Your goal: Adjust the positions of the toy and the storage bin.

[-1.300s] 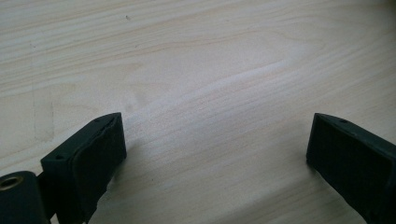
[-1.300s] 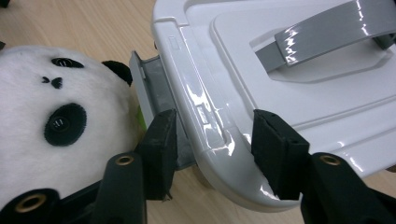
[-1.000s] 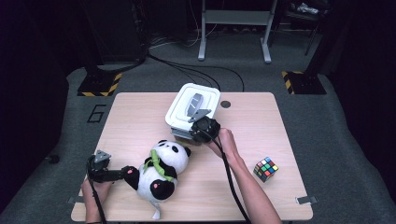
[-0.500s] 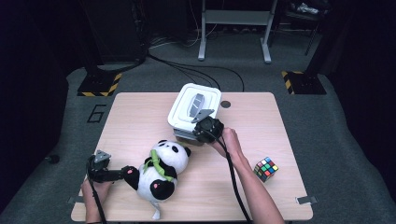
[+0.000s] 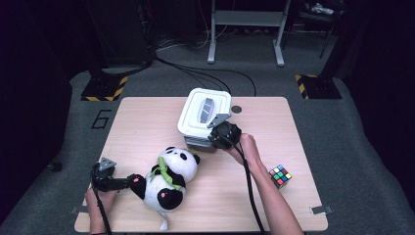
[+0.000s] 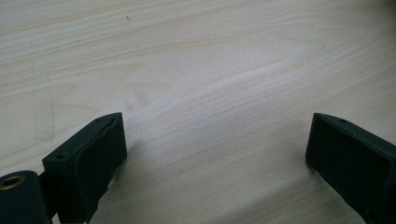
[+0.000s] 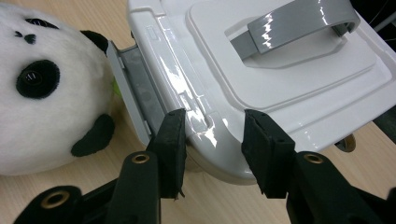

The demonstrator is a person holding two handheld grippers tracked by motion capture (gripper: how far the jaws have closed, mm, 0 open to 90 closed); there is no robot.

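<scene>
A white lidded box [image 5: 203, 115] with a grey handle stands at the table's far middle. My right gripper [image 5: 211, 140] is at its near edge. In the right gripper view the jaws [image 7: 212, 140] stand a little apart over the lid's rim [image 7: 205, 126], open, beside a grey latch [image 7: 135, 88] that hangs outward. A panda plush [image 5: 169, 178] lies on its back near the front; its head [image 7: 46, 93] is just left of the box. My left gripper [image 5: 128, 180] lies low beside the panda's arm, wide open [image 6: 215, 144] over bare wood.
A colour cube [image 5: 280, 176] sits on the right side of the wooden table [image 5: 142, 127], close to my right forearm. Cables run across the dark floor behind the table. A metal stand is at the back.
My right gripper has shifted slightly to the right along the box's near edge. The left gripper and the panda have not moved.
</scene>
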